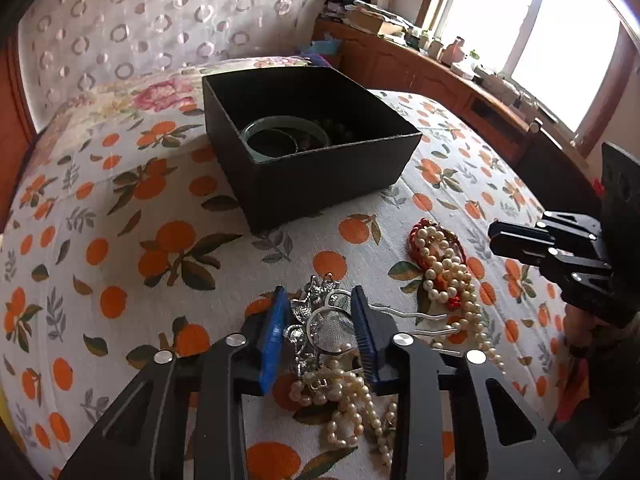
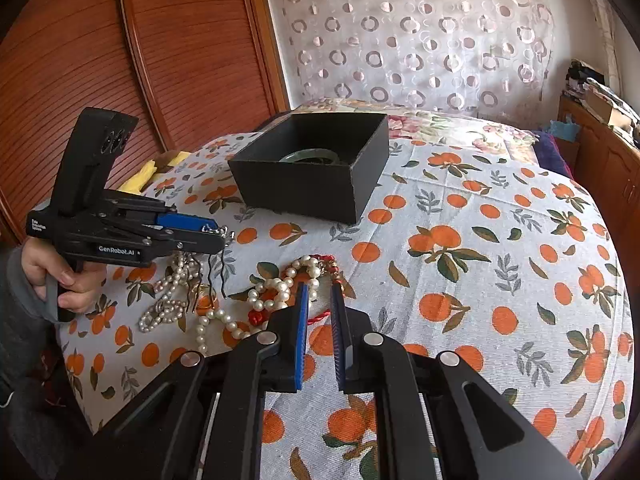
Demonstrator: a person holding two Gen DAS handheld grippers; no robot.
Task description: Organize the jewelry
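Lying between left hand-held gripper (image 1: 320, 304) fingers: silver jewelry (image 1: 308, 312)

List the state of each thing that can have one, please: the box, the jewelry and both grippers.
Box: open, no lid, upright on the bed.
Bangle: lying inside the box.
Silver piece: on the bed, between the left gripper's pads.
Pearls: loose on the bed, tangled with red beads.
Left gripper: partly open around the silver piece.
Right gripper: nearly shut, holding nothing.

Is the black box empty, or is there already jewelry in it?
Not empty. The open black box already holds a green bangle and some dark beads behind it.
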